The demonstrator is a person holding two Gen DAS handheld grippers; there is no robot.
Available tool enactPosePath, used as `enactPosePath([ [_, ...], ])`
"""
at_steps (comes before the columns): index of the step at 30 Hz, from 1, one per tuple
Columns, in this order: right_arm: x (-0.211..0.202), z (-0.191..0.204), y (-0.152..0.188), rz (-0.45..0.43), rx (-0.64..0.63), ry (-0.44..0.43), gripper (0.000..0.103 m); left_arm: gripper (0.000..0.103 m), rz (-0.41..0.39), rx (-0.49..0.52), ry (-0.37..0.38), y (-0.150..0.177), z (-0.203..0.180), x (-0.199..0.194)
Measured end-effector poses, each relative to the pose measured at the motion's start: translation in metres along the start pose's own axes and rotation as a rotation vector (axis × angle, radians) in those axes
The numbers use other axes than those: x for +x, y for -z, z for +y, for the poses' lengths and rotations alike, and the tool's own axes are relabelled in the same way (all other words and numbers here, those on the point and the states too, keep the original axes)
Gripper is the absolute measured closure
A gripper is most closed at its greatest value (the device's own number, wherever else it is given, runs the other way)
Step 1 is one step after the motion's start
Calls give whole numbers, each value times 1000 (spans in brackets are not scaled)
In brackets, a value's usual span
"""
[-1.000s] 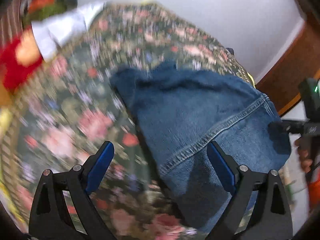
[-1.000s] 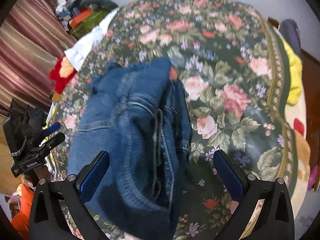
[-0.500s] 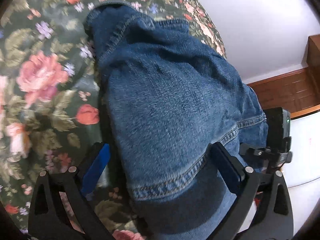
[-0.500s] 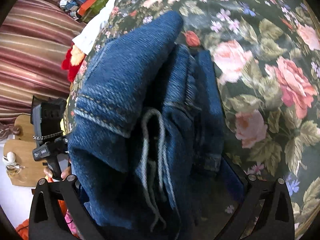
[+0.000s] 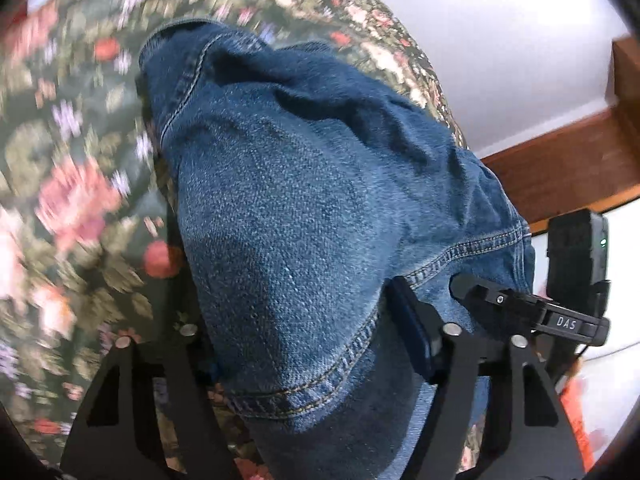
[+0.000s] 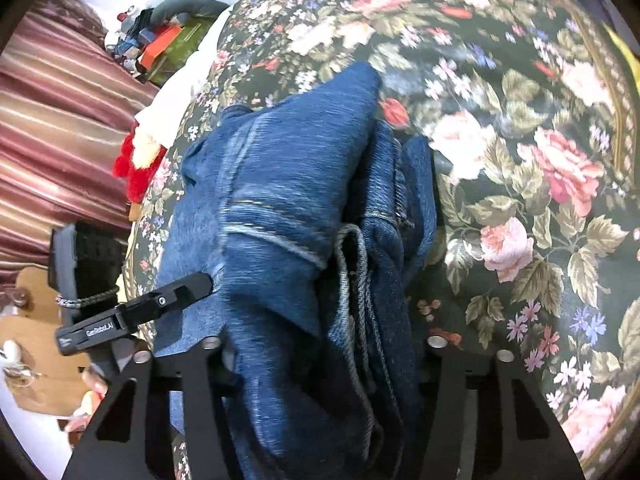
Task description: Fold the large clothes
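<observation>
Folded blue jeans (image 5: pixel 320 208) lie in a thick bundle on the floral bedspread (image 5: pixel 72 184). My left gripper (image 5: pixel 304 344) has closed on the near hem end of the bundle, denim filling the space between its fingers. In the right wrist view the jeans (image 6: pixel 288 208) show stacked folded layers with a frayed hem. My right gripper (image 6: pixel 324 356) is closed on the other side of the same bundle, its fingers pressed into the denim. Each gripper shows in the other's view, at the bundle's edge.
The floral bedspread (image 6: pixel 520 160) covers the bed. A red and yellow plush toy (image 6: pixel 138 160), white cloth and boxes lie at the far left edge by a striped curtain (image 6: pixel 52 120). A white wall and wooden trim (image 5: pixel 560 168) stand behind the bed.
Both grippers moved down and in onto the jeans and narrowed from wide open to gripping the bundle from opposite sides. The bundle now looks slightly raised.
</observation>
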State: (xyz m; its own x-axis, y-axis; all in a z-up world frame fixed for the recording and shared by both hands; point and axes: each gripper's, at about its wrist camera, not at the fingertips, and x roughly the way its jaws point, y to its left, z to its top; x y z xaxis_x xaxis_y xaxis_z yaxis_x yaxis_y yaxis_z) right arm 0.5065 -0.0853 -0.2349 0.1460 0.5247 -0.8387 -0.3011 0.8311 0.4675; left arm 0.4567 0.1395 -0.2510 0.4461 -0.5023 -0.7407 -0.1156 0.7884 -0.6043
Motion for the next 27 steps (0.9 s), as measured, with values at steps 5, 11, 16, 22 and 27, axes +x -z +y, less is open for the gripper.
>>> enactPosePath([
  [5, -21, 26, -1, -41, -13, -32, 58, 42, -59, 71, -37, -12, -20, -40],
  [11, -69, 72, -4, -143, -69, -48, 58, 42, -143, 146, -40, -19, -49, -108],
  [16, -97, 113, 3, -212, -120, -54, 59, 42, -188, 167, -35, -31, -48, -159],
  [22, -87, 149, 15, -215, -121, -65, 59, 42, -180, 136, -41, -32, -23, -191],
  [27, -48, 159, 26, -162, -91, -72, 59, 42, -120, 109, -67, -27, 14, -189],
])
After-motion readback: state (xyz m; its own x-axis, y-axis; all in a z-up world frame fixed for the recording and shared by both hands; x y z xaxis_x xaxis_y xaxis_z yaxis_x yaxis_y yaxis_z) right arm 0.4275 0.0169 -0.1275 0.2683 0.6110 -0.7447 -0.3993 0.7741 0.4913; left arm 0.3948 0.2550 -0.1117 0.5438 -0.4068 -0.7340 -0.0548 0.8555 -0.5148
